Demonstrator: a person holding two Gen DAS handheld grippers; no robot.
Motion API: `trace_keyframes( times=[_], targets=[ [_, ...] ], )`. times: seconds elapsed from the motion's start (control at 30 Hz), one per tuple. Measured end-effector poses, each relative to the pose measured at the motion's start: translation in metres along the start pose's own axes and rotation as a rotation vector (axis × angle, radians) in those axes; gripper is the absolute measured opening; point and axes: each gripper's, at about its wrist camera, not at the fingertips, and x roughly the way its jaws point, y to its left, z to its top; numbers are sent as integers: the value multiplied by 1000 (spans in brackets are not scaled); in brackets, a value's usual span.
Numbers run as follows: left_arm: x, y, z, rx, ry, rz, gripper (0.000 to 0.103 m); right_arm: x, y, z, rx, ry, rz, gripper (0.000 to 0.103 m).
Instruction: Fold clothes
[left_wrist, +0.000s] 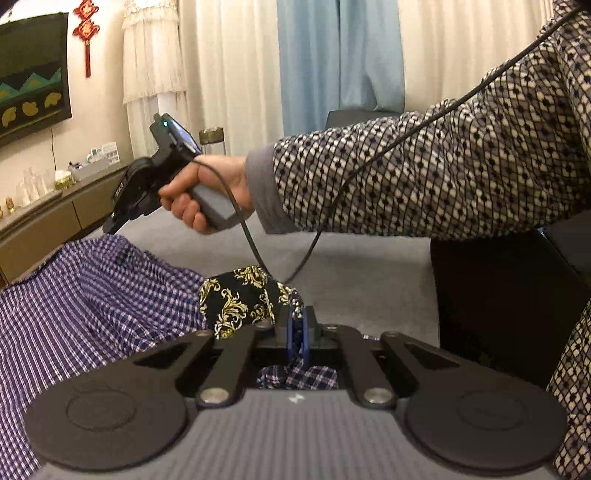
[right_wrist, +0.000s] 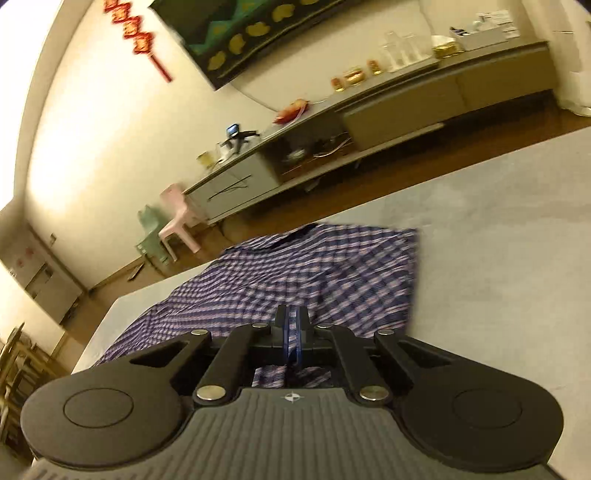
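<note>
Gripping checked shirt (left_wrist: 92, 314) fabric, left gripper (left_wrist: 295, 328) fingers closed; right gripper (right_wrist: 291, 332) likewise pinching shirt near grey bed (right_wrist: 498, 258) edge.

Tongs (right_wrist: 291, 328) clamped on checked shirt (right_wrist: 295, 269)

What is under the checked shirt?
The checked shirt lies on a grey surface, bare beside it. A black-and-gold cloth touches its near edge; anything beneath the shirt is covered.
</note>
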Motion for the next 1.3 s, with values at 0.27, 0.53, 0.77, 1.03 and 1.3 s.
trace_keyframes(
  times=[0.27, 0.53, 0.77, 1.03, 1.3],
  targets=[
    [-17, -16, -7, 4, 5, -8, 4, 53, -5, -10, 47, 148, 65, 57],
    [-20, -11, -19, -19, 22, -11, 4, 27, 17, 3, -66, 50, 19, 0],
    [-5, -1, -37, -61, 78, -9, 5, 37, -3, 0, -85, 76, -165, 2],
    [-31, -13, -28, -61, 41, -15, 11, -36, 30, -17, -89, -40, -201, 39],
    [-15, -34, -47, -54, 86, -60, 11, -80, 121, -156, -329, 338, -67, 39]
  ],
)
